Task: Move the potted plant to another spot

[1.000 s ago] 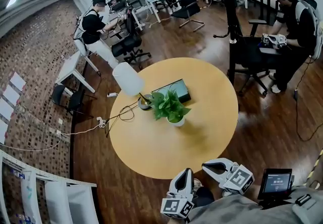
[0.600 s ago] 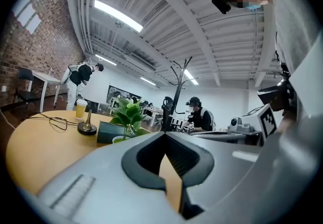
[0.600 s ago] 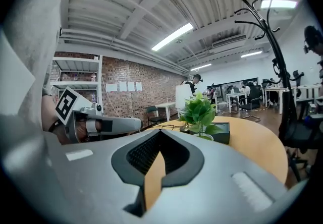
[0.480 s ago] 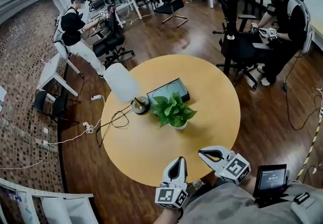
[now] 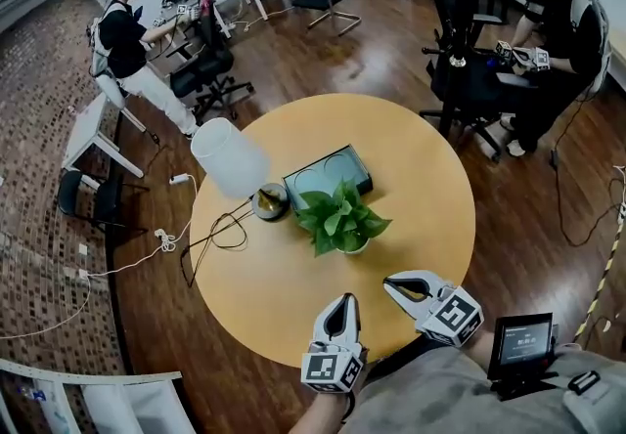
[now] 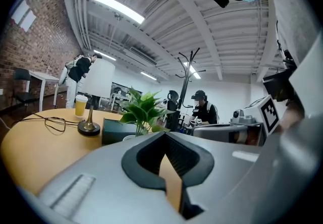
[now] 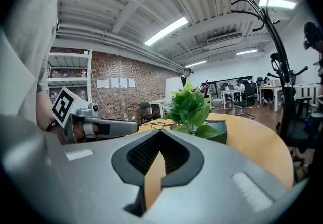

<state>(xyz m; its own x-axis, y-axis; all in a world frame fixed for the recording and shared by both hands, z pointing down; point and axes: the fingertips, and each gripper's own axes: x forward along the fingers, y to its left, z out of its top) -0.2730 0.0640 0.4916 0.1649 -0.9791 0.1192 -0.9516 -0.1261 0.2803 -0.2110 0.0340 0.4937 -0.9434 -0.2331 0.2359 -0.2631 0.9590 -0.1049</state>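
Hovering with jaws closed: left gripper (image 5: 341,298), right gripper (image 5: 388,280).

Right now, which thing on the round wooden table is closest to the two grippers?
The leafy green plant in its white pot. The dark rectangular tray and the white-shaded lamp stand behind it, farther away.

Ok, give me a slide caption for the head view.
Left gripper and right gripper, both shut, face a potted plant beside a lamp on a round table.
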